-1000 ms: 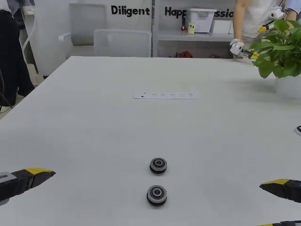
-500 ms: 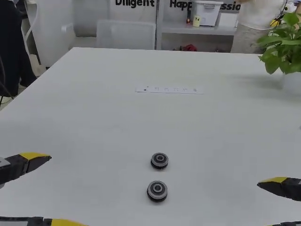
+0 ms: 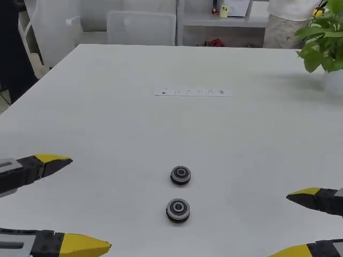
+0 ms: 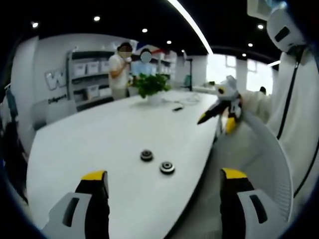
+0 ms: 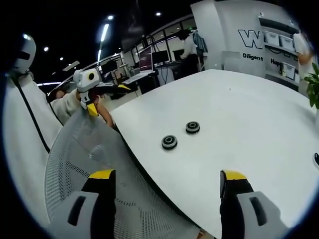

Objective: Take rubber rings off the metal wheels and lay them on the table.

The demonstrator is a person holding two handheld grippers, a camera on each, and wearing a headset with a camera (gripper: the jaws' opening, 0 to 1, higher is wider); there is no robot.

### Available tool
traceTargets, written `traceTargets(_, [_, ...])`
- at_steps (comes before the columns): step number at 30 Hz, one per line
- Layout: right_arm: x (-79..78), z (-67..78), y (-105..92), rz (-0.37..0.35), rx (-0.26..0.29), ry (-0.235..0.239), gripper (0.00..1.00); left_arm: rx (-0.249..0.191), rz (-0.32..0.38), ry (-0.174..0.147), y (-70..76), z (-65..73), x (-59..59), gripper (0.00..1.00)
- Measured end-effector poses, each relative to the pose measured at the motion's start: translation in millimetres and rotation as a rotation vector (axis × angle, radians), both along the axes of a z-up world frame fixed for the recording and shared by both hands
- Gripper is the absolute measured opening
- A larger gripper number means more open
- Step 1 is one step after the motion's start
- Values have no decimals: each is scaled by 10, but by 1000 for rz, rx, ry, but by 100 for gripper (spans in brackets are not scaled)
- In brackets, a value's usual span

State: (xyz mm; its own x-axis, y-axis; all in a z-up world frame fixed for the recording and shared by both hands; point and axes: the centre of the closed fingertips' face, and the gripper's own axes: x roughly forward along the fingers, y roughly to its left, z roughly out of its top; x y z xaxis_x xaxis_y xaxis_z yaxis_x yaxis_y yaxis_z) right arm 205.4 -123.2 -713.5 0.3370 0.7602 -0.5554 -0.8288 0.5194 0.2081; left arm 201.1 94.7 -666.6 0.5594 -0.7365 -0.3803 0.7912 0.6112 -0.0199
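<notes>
White table (image 3: 107,107) carries far metal wheel (image 3: 180,175) and near metal wheel (image 3: 178,209), dark rubber rings (image 3: 178,218) barely resolvable, flanked by frame-clipped left gripper (image 3: 89,203) and right gripper (image 3: 280,225), jaws wide, potted plant (image 3: 321,43) cropped far right.

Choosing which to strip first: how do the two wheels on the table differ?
The near wheel lies closer to the person's edge of the table; the far wheel lies further in. The far wheel sits slightly right of the near wheel in the head view. Alike otherwise: both lie flat, apart, dark-rimmed with silver hubs.
</notes>
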Motion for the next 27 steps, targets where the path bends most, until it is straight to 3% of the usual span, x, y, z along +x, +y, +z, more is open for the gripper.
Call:
traceTargets(4, [53, 49, -10, 8, 7, -17, 81, 10, -30, -15, -50, 25, 47, 93])
traceTargets(7, [104, 87, 4, 17, 15, -39, 81, 41, -76, -50, -97, 24, 62, 93])
traceTargets(10, [148, 116, 30, 26, 27, -57, 79, 48, -104, -65, -139, 7, 82, 91])
traceTargets(19, [314, 272, 143, 55, 73, -116, 69, 75, -183, -52, -279, -54, 114, 88])
traceTargets(27, [468, 332, 247, 73, 87, -132, 68, 56, -209, -84, -346, 92, 265, 87])
